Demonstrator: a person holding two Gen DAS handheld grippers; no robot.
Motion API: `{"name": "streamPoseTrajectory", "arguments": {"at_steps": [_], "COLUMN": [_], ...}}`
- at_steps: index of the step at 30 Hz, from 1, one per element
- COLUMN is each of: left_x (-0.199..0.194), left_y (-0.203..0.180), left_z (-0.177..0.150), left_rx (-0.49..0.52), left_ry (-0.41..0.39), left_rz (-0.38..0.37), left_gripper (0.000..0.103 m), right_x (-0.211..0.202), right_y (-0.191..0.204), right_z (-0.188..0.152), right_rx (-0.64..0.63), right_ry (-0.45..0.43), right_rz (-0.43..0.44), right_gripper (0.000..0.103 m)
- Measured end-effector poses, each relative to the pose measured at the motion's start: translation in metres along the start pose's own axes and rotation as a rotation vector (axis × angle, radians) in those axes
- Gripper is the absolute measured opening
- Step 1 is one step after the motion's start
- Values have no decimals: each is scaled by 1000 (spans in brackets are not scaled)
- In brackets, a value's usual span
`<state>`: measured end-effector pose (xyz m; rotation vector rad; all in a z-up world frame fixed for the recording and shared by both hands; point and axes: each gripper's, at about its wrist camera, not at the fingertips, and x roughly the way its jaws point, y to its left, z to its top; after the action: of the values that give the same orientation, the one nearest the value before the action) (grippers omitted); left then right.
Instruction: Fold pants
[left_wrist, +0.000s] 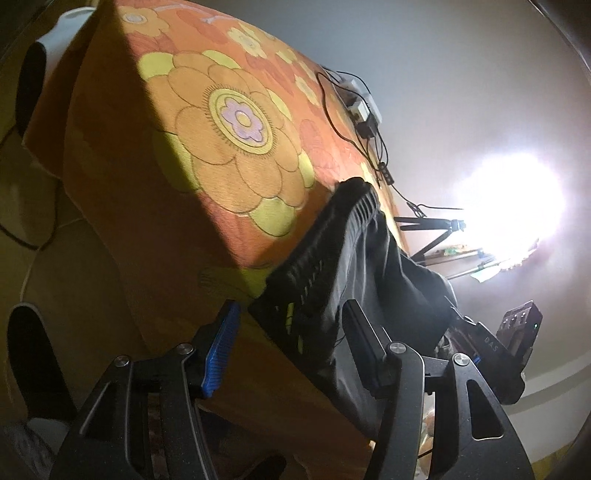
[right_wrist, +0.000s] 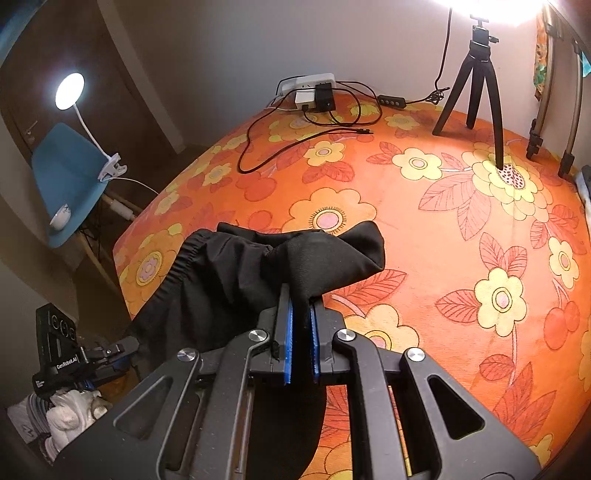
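The right claw (right_wrist: 300, 325) pinches the black pants (right_wrist: 236, 273) above the floral bedspread (right_wrist: 443, 229).

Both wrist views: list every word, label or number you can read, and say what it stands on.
"GenRobot.AI": black body of the left gripper, seen in the right wrist view.
"DAS": black body of the right gripper, seen in the left wrist view.
Smaller white print beside "GenRobot.AI": too small to read.
Power strip: no legible text.

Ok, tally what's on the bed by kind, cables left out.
Pants: 1
Tripod: 1
Power strip: 1
Plug adapters on the strip: 2
Inline switch: 1
Total: 6
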<state>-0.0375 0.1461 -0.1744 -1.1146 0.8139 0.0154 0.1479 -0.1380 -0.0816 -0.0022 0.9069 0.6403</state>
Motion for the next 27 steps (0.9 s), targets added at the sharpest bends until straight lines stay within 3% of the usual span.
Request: {"name": "streamPoseTrajectory", "arguments": {"at_steps": [5,12,26,27], "left_x": [1,-9,3,5], "left_y": [-3,-7,-23,-25], "left_z": [1,-5,1,1], "left_rx": [-3,16,83,99], "left_ry": [-16,-31,-58,-64], "left_rz": [-7,-3,2,16], "left_gripper": [53,39,37,32], "right_x": [0,1,6,7], "right_y": [0,-1,2,2], "right_z": [0,1,3,3], "right_rx": [6,13,13,14], "right_ry": [-1,0,5,5], "right_rz": [4,5,7,7], "right_gripper": [8,8,8,8]}}
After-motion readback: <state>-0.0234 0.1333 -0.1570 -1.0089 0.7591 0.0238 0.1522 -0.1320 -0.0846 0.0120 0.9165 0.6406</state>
